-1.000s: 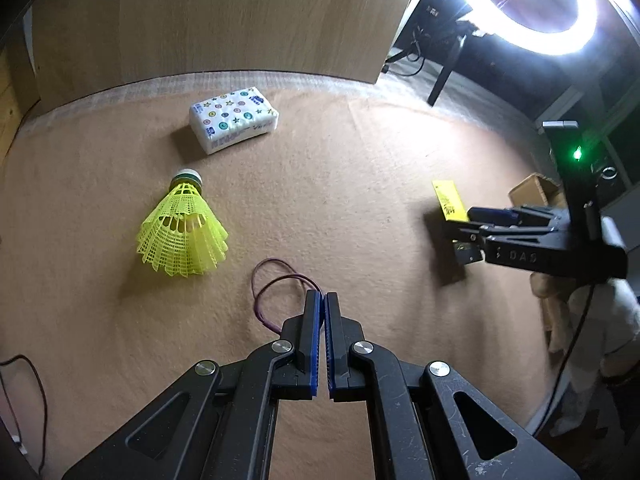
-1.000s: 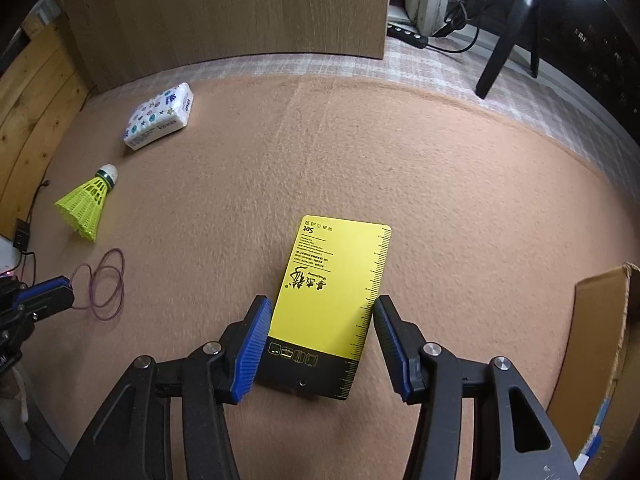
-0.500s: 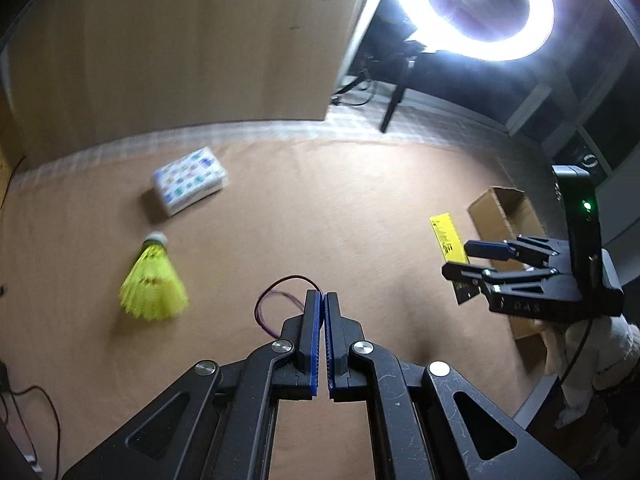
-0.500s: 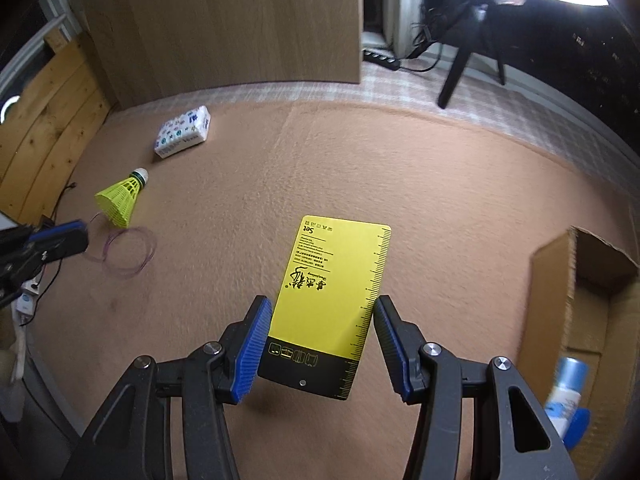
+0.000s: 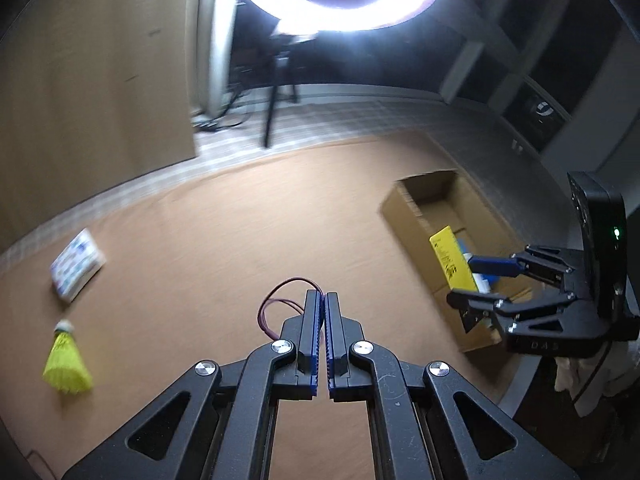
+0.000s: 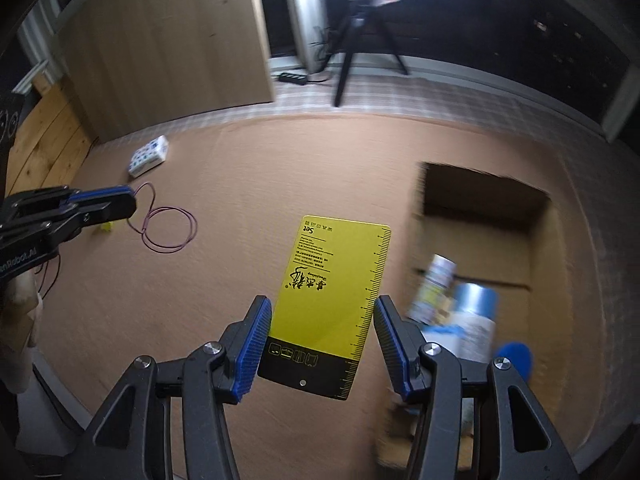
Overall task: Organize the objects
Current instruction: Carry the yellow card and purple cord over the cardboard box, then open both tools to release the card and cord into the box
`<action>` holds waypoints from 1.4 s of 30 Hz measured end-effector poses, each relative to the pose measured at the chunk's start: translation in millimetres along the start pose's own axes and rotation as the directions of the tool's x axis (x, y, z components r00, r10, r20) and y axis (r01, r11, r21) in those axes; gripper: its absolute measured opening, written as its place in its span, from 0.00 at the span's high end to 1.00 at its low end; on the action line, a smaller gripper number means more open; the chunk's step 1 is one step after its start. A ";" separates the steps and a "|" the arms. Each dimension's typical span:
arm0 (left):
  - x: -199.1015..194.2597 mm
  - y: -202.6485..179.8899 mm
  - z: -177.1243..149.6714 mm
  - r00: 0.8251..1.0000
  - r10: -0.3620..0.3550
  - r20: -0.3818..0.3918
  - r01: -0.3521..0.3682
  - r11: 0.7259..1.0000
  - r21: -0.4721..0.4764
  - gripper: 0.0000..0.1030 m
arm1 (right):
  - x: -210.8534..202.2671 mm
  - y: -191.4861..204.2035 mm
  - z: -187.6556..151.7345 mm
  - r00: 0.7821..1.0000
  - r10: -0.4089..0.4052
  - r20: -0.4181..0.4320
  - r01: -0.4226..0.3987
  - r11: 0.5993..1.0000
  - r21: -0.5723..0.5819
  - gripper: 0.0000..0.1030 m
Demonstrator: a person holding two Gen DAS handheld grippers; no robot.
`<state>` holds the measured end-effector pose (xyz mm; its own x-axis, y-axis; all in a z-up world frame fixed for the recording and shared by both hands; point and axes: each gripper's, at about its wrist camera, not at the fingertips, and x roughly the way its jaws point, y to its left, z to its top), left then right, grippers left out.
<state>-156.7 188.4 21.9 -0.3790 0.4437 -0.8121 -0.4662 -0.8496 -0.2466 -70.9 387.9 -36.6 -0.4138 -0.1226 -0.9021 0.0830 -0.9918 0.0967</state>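
one yellow card (image 6: 340,284), one shuttlecock (image 5: 66,364), one tissue pack (image 5: 76,266), one cardboard box (image 5: 404,210), one cord loop (image 6: 166,226)

the yellow card (image 6: 338,298) carries the word "set" near its far edge, seen upside down, above lines of small print too fine to read, a black brush-style logo, and ruler ticks down one long side. the right gripper (image 5: 470,282) body shows the letters "d a s". the left gripper (image 6: 130,206) body shows "nrobot.ai", cut off at the picture's edge.
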 end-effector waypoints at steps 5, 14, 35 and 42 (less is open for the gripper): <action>18.9 -51.5 19.5 0.999 -0.038 -0.006 0.038 0.996 0.075 0.98 | -17.2 -32.5 -14.6 0.999 -0.027 0.020 0.025 0.998 0.052 0.52; 44.9 -131.6 42.5 0.997 -0.074 -0.011 0.075 0.981 0.181 0.98 | -33.5 -78.0 -37.1 0.998 -0.060 0.032 0.056 0.991 0.125 0.52; 123.7 -215.4 73.1 0.992 -0.097 -0.082 0.113 0.968 0.224 0.98 | -18.9 -131.5 -57.0 0.998 -0.056 -0.006 0.056 0.976 0.211 0.52; 140.0 -221.2 80.6 0.989 -0.101 -0.110 0.125 0.965 0.232 0.95 | -16.6 -132.3 -57.0 0.998 -0.056 -0.009 0.057 0.976 0.209 0.49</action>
<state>-171.0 461.5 5.4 -0.2398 0.4936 -0.8359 -0.6827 -0.6980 -0.2163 -23.3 523.2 -58.4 -0.4100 -0.0665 -0.9096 -0.1319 -0.9825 0.1313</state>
